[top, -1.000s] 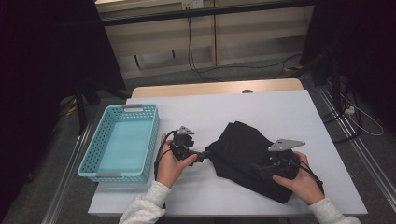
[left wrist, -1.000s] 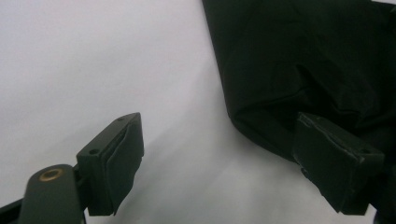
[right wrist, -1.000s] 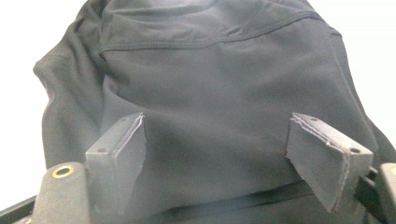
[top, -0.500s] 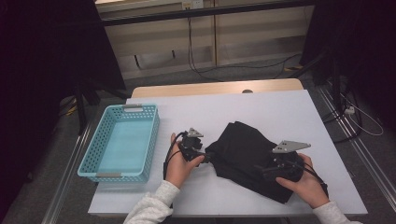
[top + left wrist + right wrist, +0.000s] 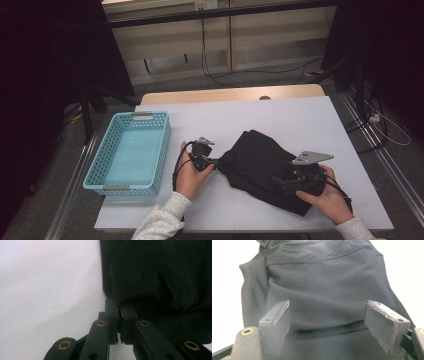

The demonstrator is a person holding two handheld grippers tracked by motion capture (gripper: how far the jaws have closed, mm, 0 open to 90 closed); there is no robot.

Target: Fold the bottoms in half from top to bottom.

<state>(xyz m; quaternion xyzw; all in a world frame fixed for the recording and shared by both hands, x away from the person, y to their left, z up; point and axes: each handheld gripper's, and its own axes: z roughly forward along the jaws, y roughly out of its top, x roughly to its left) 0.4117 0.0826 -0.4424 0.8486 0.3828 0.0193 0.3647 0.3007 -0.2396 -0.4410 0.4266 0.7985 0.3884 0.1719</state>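
Note:
A crumpled black garment (image 5: 256,159) lies on the white table (image 5: 280,117), right of the middle. My left gripper (image 5: 218,162) sits at the garment's left edge. Its jaws have just been closing and in the left gripper view (image 5: 118,312) they stand together, pinching the garment's (image 5: 155,272) edge fold. My right gripper (image 5: 281,181) rests on the garment's near right part, held by a hand. In the right gripper view (image 5: 329,323) its pads stand wide apart over the dark fabric (image 5: 324,282), open, pressing nothing.
A light blue plastic basket (image 5: 164,145) with nothing in it stands at the table's left side, close to my left hand. Bare white tabletop lies beyond the garment. The table's near edge is just below both hands.
My left hand slid a little right to the garment's edge, and its jaws went from wide apart to shut on the fabric. The right hand stayed where it was.

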